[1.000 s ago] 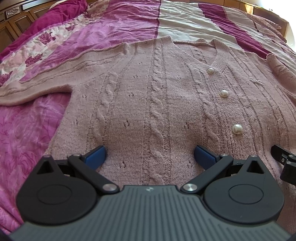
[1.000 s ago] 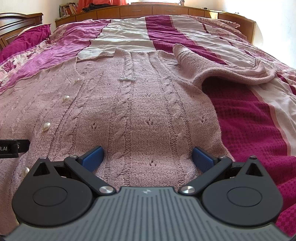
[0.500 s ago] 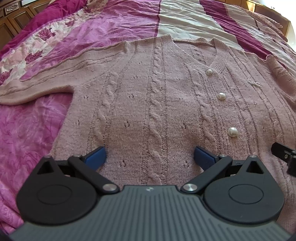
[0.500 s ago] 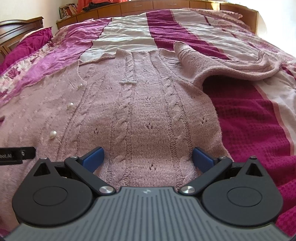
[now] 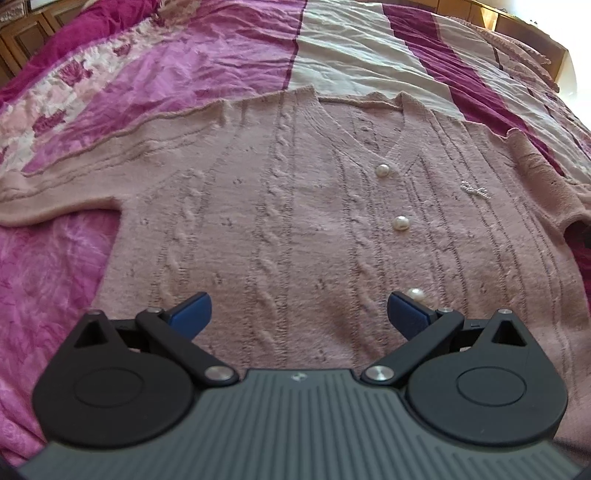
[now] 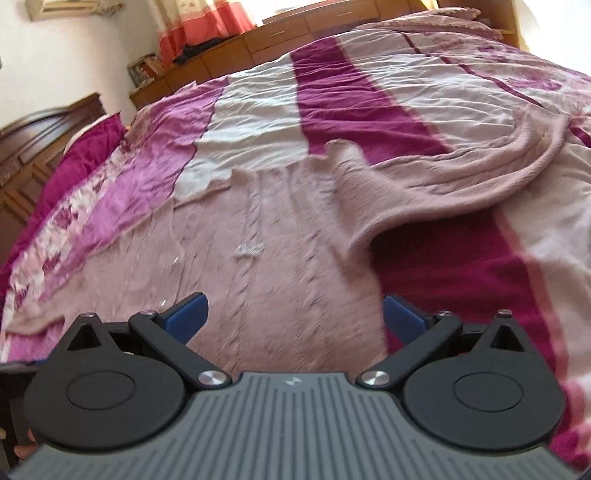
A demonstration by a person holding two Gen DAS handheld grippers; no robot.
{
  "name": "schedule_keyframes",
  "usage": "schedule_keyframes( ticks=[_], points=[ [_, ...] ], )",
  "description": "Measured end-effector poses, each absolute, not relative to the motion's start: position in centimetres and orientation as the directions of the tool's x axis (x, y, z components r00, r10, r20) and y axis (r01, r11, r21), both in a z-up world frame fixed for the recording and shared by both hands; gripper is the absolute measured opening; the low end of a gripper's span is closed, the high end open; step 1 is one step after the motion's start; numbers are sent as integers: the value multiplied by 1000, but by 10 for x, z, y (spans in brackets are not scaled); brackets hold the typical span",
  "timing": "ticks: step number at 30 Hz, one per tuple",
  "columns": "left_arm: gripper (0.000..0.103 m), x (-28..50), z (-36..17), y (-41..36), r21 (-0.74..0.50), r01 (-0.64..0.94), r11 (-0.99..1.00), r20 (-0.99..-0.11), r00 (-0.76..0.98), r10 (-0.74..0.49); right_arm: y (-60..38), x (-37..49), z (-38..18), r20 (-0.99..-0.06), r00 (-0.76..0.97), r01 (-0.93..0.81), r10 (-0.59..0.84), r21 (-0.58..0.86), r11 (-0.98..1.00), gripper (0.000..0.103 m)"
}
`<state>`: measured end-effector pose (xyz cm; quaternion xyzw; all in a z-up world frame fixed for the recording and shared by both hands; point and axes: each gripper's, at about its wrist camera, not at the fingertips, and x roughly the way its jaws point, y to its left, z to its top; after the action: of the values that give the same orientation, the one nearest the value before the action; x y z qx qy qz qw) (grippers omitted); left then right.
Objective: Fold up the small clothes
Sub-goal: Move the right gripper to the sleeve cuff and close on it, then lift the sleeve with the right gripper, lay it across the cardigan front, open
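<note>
A dusty-pink cable-knit cardigan (image 5: pixel 295 206) with pearl buttons (image 5: pixel 400 223) lies flat, front up, on the bed. Its left sleeve (image 5: pixel 55 199) stretches out to the left. In the right wrist view the cardigan (image 6: pixel 280 273) is blurred, and its right sleeve (image 6: pixel 461 177) curves off to the right. My left gripper (image 5: pixel 298 314) is open and empty above the lower body of the cardigan. My right gripper (image 6: pixel 293 317) is open and empty above the cardigan's right side, near its side edge.
The bedspread (image 5: pixel 229 55) has magenta, pink floral and cream stripes and shows again in the right wrist view (image 6: pixel 351 96). A dark wooden headboard (image 6: pixel 33 147) stands at the left and wooden drawers (image 6: pixel 295 29) line the far wall.
Both grippers have pulled back and risen, so more of the cardigan shows. The right gripper has tilted and swung quickly, blurring its view. The other gripper's tip has left each view.
</note>
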<state>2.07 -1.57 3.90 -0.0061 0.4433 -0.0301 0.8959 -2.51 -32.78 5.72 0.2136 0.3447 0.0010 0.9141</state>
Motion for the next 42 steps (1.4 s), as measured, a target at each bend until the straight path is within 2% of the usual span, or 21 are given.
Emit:
schedule_keyframes(
  ticks=[8,16,21,30,31,32,33,35,36,37,38,40,42],
  points=[
    [103,28,36,-28,-62,51,997,-812,578,-80,-400,-11,49,-618,784,268,62,427,863,103],
    [103,30,27,-38,-18,67,998,-823,566,-53,-471,15,29,-624,778,422,-75,430,798,103],
    [103,30,23,-41,-6,71,997,-826,562,-45,-500,32,19,-624,776,455,-89,456,765,103],
    [103,31,20,-44,13,86,996,-829,558,-37,-521,67,1,-616,775,474,-142,418,775,103],
    [103,31,20,-44,14,88,996,-830,557,-38,-522,68,0,-609,779,476,-152,415,776,100],
    [103,31,21,-44,15,91,996,-830,557,-39,-523,71,0,-605,779,480,-162,411,775,90],
    [103,32,22,-44,16,95,995,-830,556,-40,-524,73,-1,-609,773,494,-178,401,772,84],
    [103,33,24,-44,19,99,995,-829,558,-40,-526,74,0,-613,763,515,-202,390,763,52],
    [103,33,25,-43,21,99,995,-828,559,-38,-527,74,1,-616,761,522,-204,394,756,43],
    [103,33,26,-42,23,98,995,-826,562,-36,-530,72,2,-610,768,520,-196,414,747,28],
    [103,33,28,-41,27,97,995,-824,566,-33,-533,69,3,-598,780,510,-185,436,741,20],
    [103,33,32,-39,40,92,995,-817,577,-21,-534,62,9,-569,803,490,-177,461,740,14],
    [103,33,36,-35,47,82,996,-807,591,-11,-531,55,18,-540,821,473,-187,458,753,13]
  ],
)
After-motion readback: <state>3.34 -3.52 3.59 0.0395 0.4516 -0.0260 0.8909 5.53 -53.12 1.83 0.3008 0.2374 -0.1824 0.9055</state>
